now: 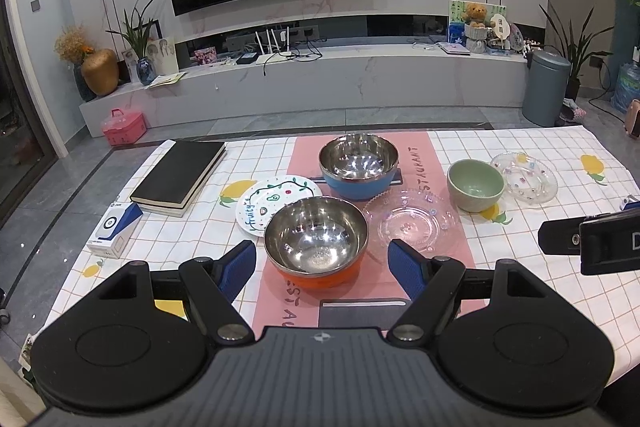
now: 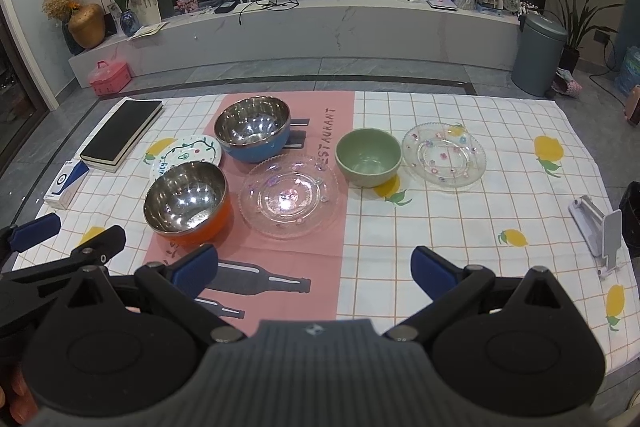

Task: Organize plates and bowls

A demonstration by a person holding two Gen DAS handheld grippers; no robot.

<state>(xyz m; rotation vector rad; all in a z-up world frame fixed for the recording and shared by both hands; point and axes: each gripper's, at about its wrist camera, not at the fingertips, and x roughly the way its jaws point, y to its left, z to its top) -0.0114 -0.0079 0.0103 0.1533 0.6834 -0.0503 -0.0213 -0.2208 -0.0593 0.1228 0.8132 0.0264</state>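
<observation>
An orange steel bowl [image 1: 316, 241] [image 2: 188, 203] stands nearest, right in front of my open left gripper [image 1: 322, 269], whose blue fingers flank its near side. Behind it are a blue steel bowl [image 1: 359, 165] [image 2: 253, 133] and a white painted plate [image 1: 272, 201] [image 2: 188, 151]. A clear glass plate [image 1: 414, 223] [image 2: 289, 195] lies beside the orange bowl. Further right are a green bowl [image 1: 475, 185] [image 2: 368, 157] and a second clear flowered plate [image 1: 526, 177] [image 2: 444, 155]. My right gripper [image 2: 316, 271] hovers open and empty over the near cloth.
A black book [image 1: 180, 173] [image 2: 122, 135] and a small white-blue box [image 1: 114, 229] [image 2: 66, 183] lie at the left of the checked tablecloth [image 2: 460, 227]. A white phone stand [image 2: 600, 227] sits near the right edge. Floor, a TV bench and a bin lie beyond.
</observation>
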